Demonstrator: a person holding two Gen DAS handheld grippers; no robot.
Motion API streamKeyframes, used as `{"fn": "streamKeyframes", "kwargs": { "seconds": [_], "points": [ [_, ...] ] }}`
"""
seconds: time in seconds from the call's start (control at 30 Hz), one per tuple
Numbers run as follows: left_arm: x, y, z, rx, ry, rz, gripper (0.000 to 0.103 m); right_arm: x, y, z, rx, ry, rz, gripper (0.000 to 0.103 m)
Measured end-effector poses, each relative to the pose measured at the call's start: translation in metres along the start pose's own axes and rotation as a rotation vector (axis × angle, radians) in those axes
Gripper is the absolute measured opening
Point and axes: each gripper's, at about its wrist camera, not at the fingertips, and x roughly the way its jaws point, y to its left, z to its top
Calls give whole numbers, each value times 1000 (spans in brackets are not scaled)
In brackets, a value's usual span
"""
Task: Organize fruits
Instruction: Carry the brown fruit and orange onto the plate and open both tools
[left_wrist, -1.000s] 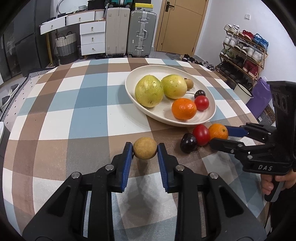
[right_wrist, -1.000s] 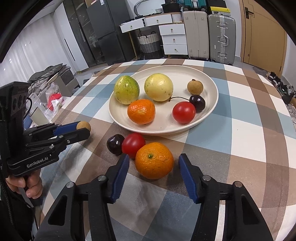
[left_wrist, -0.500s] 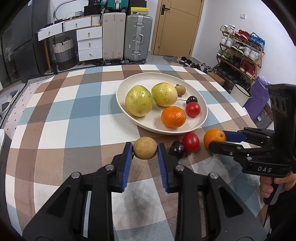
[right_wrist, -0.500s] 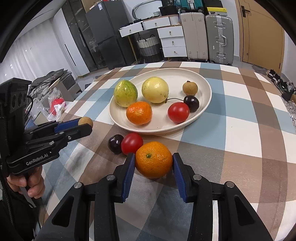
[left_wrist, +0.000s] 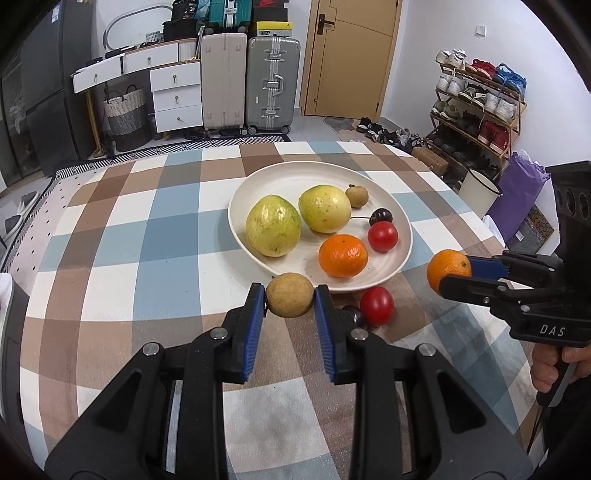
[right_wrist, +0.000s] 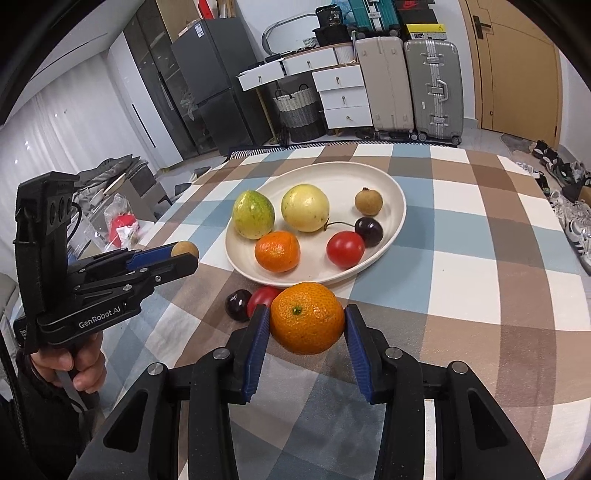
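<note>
My left gripper (left_wrist: 290, 295) is shut on a small tan longan (left_wrist: 290, 300) and holds it above the table, just in front of the white plate (left_wrist: 258, 181). My right gripper (right_wrist: 306, 319) is shut on an orange (right_wrist: 307, 317), lifted off the table beside the plate (right_wrist: 395, 199). The plate holds two yellow-green guavas (left_wrist: 272, 225), an orange (left_wrist: 342, 255), a red tomato (left_wrist: 383, 236), a dark cherry (left_wrist: 381, 215) and a longan (left_wrist: 357, 195). A red tomato (right_wrist: 261, 295) and a dark cherry (right_wrist: 238, 304) lie on the table by the plate's near rim.
The table has a checked blue, brown and white cloth (left_wrist: 122, 236). Suitcases (left_wrist: 273, 81) and white drawers (left_wrist: 177, 96) stand behind the table, a shoe rack (left_wrist: 476, 107) at the right. The table's edge runs close on the right (left_wrist: 480, 218).
My right gripper closed on the orange and lifted it off the table. My left gripper rose and moved back with the longan still in it.
</note>
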Motion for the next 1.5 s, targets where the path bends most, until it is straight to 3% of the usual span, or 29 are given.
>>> {"fn": "streamKeyframes", "kwargs": {
  "seconds": [0.5,1.5],
  "points": [
    [9,-4,23,9,-18,-12,25,-3,0,27,-13,-48,0,42],
    [65,-10,33,26,49,-24,25,55,-6,60,-22,-4,12,42]
  ]
}}
